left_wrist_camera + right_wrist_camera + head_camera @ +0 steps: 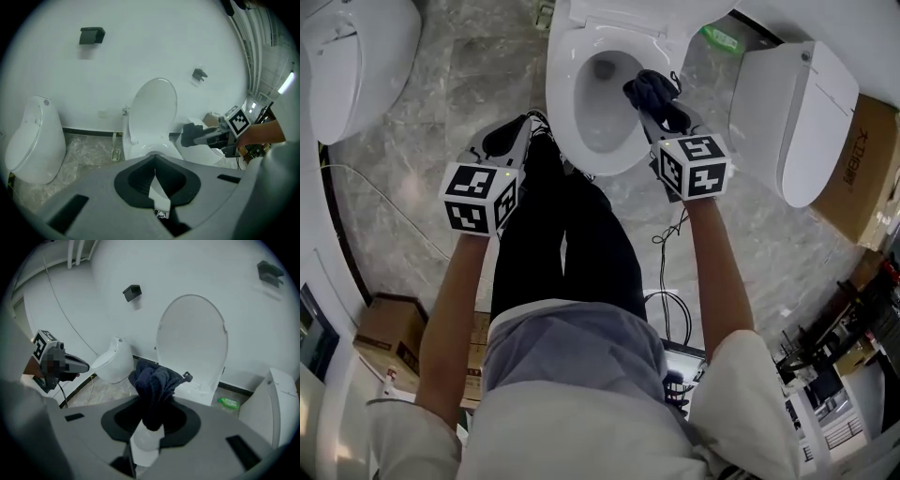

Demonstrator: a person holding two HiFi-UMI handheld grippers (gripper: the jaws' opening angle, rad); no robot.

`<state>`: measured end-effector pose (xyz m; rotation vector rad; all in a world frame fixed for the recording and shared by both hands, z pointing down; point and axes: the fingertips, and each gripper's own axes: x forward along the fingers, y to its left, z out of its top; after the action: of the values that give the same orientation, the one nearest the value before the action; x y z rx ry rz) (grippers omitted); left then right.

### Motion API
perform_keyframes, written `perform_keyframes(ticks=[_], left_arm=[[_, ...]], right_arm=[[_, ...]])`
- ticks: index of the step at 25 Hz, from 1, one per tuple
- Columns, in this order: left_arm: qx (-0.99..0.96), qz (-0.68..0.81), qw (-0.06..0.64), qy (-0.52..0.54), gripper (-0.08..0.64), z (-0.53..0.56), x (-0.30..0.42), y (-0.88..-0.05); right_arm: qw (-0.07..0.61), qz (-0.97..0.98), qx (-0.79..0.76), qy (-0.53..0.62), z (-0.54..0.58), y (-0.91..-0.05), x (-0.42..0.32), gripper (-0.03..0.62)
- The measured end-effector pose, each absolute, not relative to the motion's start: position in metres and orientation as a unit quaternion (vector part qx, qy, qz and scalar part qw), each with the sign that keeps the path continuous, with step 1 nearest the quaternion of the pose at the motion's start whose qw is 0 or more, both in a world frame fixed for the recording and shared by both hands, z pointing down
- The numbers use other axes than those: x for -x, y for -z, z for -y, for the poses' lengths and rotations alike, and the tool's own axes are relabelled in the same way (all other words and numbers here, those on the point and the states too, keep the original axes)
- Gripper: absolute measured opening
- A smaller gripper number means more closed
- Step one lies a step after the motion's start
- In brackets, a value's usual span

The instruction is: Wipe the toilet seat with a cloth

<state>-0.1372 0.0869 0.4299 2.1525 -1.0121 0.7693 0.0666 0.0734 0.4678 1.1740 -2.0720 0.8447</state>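
Note:
A white toilet stands ahead with its lid (609, 14) raised and the seat rim (561, 103) around the open bowl. My right gripper (661, 108) is shut on a bunched dark blue cloth (654, 89) and hovers over the right side of the bowl. In the right gripper view the cloth (152, 385) sticks up out of the jaws in front of the lid (192, 338). My left gripper (511, 136) is shut and empty, left of the bowl's front. Its closed jaws (154, 173) point at the toilet (152, 112), and the right gripper (199, 136) shows beside them.
Another white toilet (352, 56) stands at the left and one more (797, 117) at the right. A green bottle (722, 37) lies on the marble floor between the toilets. Cardboard boxes (862, 169) (389, 328) and cables (670, 300) sit near my legs.

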Motion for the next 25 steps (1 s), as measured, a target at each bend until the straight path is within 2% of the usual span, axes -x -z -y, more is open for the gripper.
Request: perform_keyframes(ticks=[11,15,21,25], left_arm=[[-0.858,0.34,0.283,-0.261,0.009,-0.1,0.08,-0.343],[-0.867,0.34,0.267,-0.247,0.009,-0.102,0.075,-0.312],[-0.871,0.353,0.279,-0.198,0.009,-0.109,0.072,-0.266],[-0.88,0.351,0.27,-0.172,0.009,-0.123,0.067,-0.232]], right_arm=[[0.259,0.803,-0.461,-0.276,-0.104,-0.346,-0.095,0.094],[0.241,0.81,-0.468,-0.26,-0.119,-0.304,-0.104,0.094],[0.213,0.809,-0.489,-0.247,-0.146,-0.255,-0.118,0.094],[0.174,0.809,-0.503,-0.249,-0.167,-0.219,-0.12,0.094]])
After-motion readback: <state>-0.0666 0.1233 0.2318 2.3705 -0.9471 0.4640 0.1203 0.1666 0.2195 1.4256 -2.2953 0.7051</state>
